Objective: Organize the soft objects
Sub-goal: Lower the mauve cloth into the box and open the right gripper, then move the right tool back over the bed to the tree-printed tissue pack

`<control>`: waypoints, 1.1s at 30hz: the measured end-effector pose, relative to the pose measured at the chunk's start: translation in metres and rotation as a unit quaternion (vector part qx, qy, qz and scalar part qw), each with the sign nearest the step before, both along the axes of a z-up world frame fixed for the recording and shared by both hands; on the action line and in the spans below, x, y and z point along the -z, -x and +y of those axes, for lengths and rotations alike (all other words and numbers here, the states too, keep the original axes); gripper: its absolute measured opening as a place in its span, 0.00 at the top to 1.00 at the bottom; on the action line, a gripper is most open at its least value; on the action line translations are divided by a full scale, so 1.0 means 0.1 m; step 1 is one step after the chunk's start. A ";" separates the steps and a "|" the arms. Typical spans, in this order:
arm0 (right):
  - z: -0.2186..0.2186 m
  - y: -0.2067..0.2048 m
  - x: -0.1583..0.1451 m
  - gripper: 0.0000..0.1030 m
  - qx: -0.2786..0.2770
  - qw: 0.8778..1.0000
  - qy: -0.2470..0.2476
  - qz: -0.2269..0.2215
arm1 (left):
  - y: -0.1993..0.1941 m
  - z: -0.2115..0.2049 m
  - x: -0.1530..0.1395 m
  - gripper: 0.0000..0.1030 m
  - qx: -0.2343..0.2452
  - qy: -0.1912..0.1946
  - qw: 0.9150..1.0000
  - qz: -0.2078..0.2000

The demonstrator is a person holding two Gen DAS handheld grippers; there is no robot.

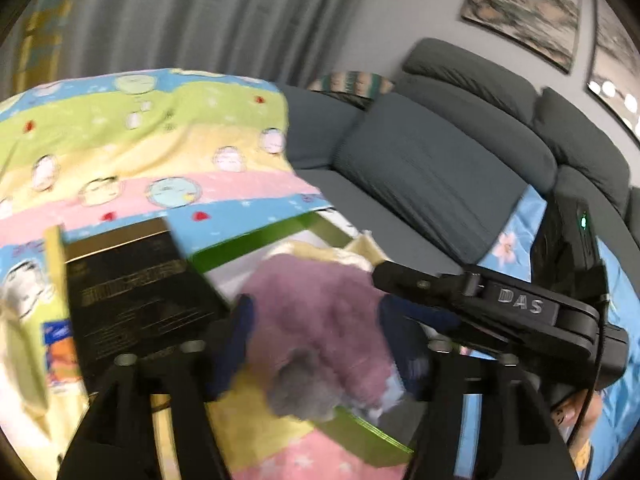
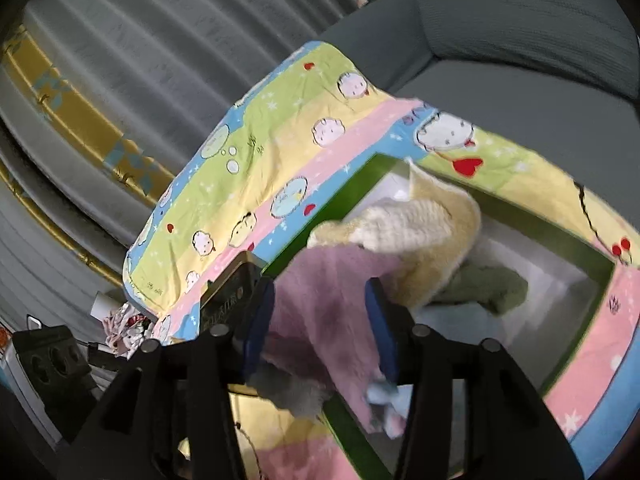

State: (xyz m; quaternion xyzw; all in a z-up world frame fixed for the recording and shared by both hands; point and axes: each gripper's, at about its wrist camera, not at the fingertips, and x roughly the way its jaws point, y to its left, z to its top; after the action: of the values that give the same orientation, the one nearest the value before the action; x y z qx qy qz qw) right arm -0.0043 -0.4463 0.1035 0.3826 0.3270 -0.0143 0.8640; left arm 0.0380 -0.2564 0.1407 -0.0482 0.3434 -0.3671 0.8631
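Left claw [image 1: 316,344] has its jaws parted around the pink fleece cloth [image 1: 320,320], pads off it, so we read this as the drop into the green-walled box [image 1: 256,240]. Right claw [image 2: 320,328] likewise stands apart astride the same cloth. The cloth is fuzzy and limp, draped over the box's near edge. A cream knit piece [image 2: 420,232] and green towel [image 2: 488,286] are already inside.

The pink towel [image 2: 320,300] hides much of the green box [image 2: 560,248].
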 end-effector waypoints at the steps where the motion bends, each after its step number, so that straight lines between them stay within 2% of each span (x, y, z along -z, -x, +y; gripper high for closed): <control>1: 0.00 0.00 0.02 0.44 -0.006 1.000 -0.010 0.003 | 0.02 0.06 0.01 0.30 -0.010 -0.006 1.000 0.002; 3: 0.05 0.00 0.04 0.44 -0.022 1.000 -0.019 0.006 | 0.05 0.13 0.06 0.30 -0.025 -0.033 0.999 0.001; 4: 0.10 0.00 0.03 0.44 -0.030 0.999 -0.015 0.006 | 0.06 0.15 0.12 0.30 -0.045 -0.059 0.997 0.008; 7: 0.24 -0.05 0.00 0.44 -0.053 0.999 -0.006 0.006 | 0.02 0.13 0.31 0.30 -0.050 -0.088 0.994 0.046; 9: 0.32 -0.16 0.05 0.49 -0.068 0.998 -0.013 0.008 | 0.00 0.11 0.41 0.30 -0.048 -0.096 0.992 0.064; 11: 0.38 -0.34 0.20 0.73 -0.085 0.995 -0.028 0.034 | 0.00 0.11 0.46 0.32 -0.056 -0.094 0.992 0.067; 13: 0.39 -0.46 0.32 0.83 -0.084 0.994 -0.028 0.063 | 0.01 0.12 0.46 0.33 -0.055 -0.081 0.993 0.064; 15: 0.37 -0.53 0.44 0.89 -0.064 0.994 -0.015 0.091 | 0.00 0.12 0.46 0.33 -0.050 -0.074 0.993 0.071; 16: 0.35 -0.54 0.45 0.96 -0.055 0.994 -0.009 0.098 | 0.00 0.13 0.46 0.33 -0.049 -0.071 0.994 0.073; 17: 0.32 -0.53 0.46 0.99 -0.039 0.994 0.002 0.103 | -0.01 0.12 0.45 0.33 -0.047 -0.066 0.994 0.074; 22: 0.16 -0.46 0.40 1.00 0.029 0.988 0.083 0.126 | -0.03 0.14 0.42 0.33 -0.040 -0.061 0.994 0.078; 26: 0.17 -0.51 0.48 1.00 0.005 0.989 0.074 0.128 | 0.00 0.20 0.37 0.33 -0.042 -0.063 0.995 0.071; 29: 0.27 -0.59 0.48 1.00 0.006 0.983 0.115 0.145 | 0.03 0.34 0.30 0.33 -0.051 -0.059 0.995 0.067; 33: 0.31 -0.61 0.49 1.00 0.002 0.980 0.129 0.150 | 0.08 0.62 0.21 0.33 -0.071 -0.059 0.993 0.067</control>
State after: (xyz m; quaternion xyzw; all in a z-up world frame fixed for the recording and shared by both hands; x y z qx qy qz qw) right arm 0.0570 -0.4150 0.0545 0.2621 0.4479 -0.1155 0.8470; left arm 0.0302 -0.1943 0.1194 -0.0460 0.4173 -0.2798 0.8634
